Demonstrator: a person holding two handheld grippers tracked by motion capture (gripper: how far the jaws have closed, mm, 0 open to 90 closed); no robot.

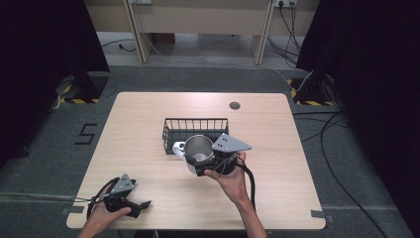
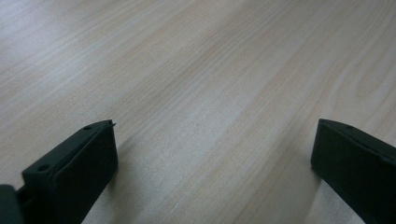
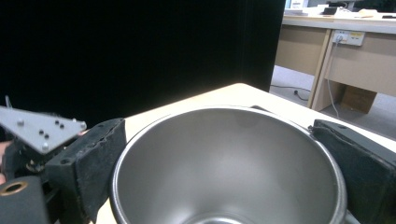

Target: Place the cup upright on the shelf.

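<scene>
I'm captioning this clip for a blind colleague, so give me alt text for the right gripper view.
A metal cup sits clamped between the two black jaws of the right hand-held gripper, its open mouth facing the camera. Behind it are the pale wooden table, a black curtain and, at the left edge, the left hand-held gripper.

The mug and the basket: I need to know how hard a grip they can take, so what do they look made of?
The mug looks like brushed stainless steel: grey, dull sheen, soft reflections inside; its white handle may be plastic or coated. The basket looks like thin black-coated metal wire, an open grid.
</scene>
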